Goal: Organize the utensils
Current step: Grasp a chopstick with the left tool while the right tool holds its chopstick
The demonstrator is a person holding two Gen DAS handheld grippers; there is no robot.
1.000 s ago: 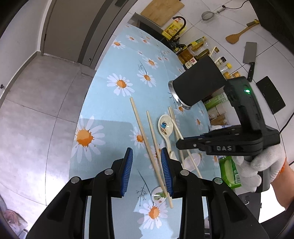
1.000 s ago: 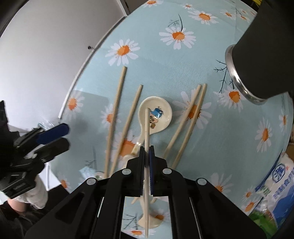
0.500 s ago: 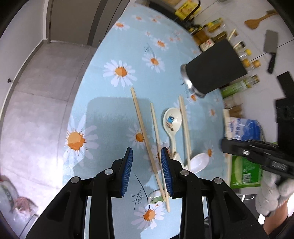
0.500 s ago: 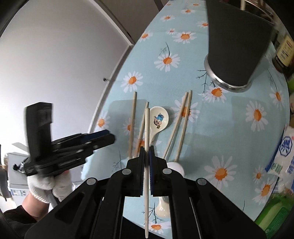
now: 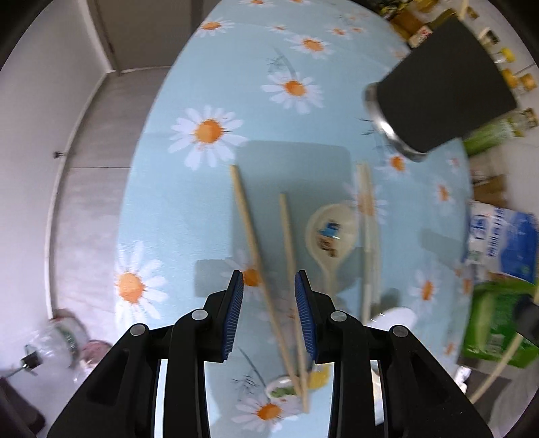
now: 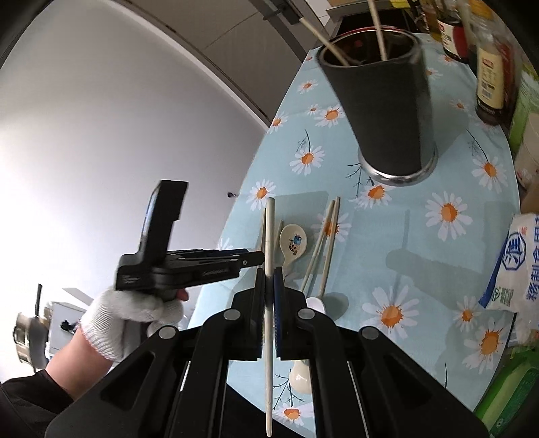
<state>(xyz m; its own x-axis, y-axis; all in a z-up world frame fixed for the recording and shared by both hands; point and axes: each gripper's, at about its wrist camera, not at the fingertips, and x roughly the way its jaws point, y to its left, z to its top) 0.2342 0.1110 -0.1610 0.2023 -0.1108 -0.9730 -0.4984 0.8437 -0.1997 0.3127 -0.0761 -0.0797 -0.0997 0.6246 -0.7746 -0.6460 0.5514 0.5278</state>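
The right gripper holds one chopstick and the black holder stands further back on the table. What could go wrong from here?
1. The right gripper pinches the chopstick near its middle, so it may pivot and miss the black holder.
2. Chopsticks already lean in the holder and may block the new one.
3. The left gripper is close to the held chopstick and might knock it.

Right tool (image 6: 268, 281) with chopstick (image 6: 268, 236) now higher

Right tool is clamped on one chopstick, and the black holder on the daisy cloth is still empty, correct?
Not quite. The black holder isn't empty: the right wrist view shows chopsticks already standing in it. The rest holds: the right tool is clamped on one chopstick, and the holder stands on the daisy cloth.
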